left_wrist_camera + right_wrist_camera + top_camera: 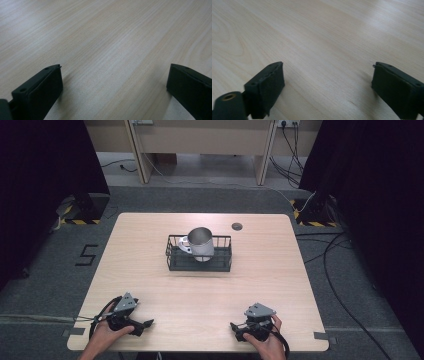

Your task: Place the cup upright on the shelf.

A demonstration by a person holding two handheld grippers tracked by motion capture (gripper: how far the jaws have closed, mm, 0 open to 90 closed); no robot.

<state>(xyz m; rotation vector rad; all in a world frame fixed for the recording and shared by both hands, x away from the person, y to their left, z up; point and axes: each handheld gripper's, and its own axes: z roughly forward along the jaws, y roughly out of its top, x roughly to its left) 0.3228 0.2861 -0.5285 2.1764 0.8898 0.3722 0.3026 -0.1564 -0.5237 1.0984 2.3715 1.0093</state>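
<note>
Black jaws, grey three-cornered plates

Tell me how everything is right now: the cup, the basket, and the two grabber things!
Metal cup: tilted, leaning in the basket, open mouth up, nothing holding it.
Wire basket: sitting flat on the table, cup inside.
Left gripper: jaws wide open, holding nothing, low over the table.
Right gripper: jaws wide open, holding nothing, low over the table.

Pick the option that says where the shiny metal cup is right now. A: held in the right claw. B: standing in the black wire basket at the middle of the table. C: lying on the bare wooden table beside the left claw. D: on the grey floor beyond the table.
B: the shiny metal cup stands inside the black wire basket, far from both claws.
</note>
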